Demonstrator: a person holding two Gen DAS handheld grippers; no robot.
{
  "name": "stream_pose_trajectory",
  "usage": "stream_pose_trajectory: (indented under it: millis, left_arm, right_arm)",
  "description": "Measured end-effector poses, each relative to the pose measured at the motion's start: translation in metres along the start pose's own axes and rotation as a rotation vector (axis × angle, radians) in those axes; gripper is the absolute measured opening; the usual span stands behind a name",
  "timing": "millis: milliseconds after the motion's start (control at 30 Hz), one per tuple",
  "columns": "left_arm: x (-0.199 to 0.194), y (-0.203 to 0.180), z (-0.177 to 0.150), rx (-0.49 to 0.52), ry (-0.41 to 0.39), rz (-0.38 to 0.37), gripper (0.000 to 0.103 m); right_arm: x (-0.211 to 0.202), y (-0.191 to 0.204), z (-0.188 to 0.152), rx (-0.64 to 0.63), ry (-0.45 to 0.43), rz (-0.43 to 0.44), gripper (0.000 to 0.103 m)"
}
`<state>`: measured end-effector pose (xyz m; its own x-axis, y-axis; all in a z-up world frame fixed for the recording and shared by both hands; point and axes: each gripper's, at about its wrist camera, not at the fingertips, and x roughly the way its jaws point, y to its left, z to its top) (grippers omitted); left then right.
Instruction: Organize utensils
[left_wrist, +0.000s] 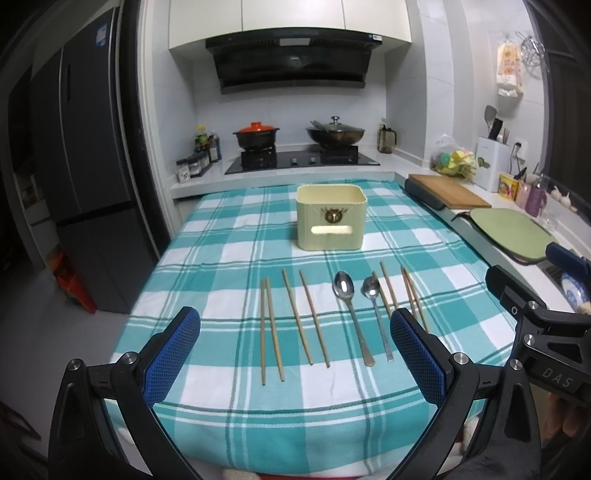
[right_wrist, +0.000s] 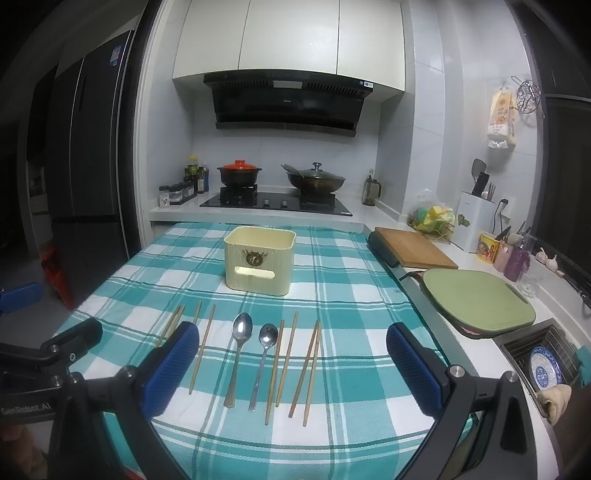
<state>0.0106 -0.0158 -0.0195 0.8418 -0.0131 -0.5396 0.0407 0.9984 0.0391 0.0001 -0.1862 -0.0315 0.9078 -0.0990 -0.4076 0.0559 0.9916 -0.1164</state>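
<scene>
Both grippers hover at the near edge of the tabletop (left_wrist: 207, 391), jaws wide apart and holding nothing: left gripper (left_wrist: 295, 350), right gripper (right_wrist: 291, 363). Nothing sorted yet, by the look of it. Just past the jaws the utensils lie flat in a row on the checked cloth (right_wrist: 351, 302), handles toward the camera: four pairs of chopsticks (left_wrist: 271, 328) and, between them, a big spoon (left_wrist: 351, 314) and a small spoon (left_wrist: 376, 317). Chopsticks look like wood or bamboo: light, stiff, thin, likely to roll or scissor apart if pinched off-centre; best taken as a pair near mid-length, jaws across both sticks. Rightmost pair (right_wrist: 308, 373) is crossed at the far tips, so may need squaring up. Spoons are metal, somewhat heavier, smooth and probably slippery; grip the flat handle near the middle, not the bowl. All lie flush on the soft cloth, so the jaws may snag fabric. Farther back, near the cloth's middle, stands the cream bin (left_wrist: 330, 218), open top, slot handle on front, upright; what can be seen of the inside looks empty, the bottom is hidden.
</scene>
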Motion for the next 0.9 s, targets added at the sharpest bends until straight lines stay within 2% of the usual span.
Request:
stream_pose_trajectory:
  millis: [333, 900]
  left_arm:
    - [0.010, -0.001, 0.000, 0.005, 0.027, -0.017, 0.102]
    - [0.020, 0.004, 0.004, -0.011, 0.041, 0.008, 0.102]
  right_arm:
    - [0.006, -0.001, -0.002, 0.000, 0.016, -0.024, 0.103]
    - [0.014, -0.008, -0.002, 0.002, 0.045, -0.038, 0.103]
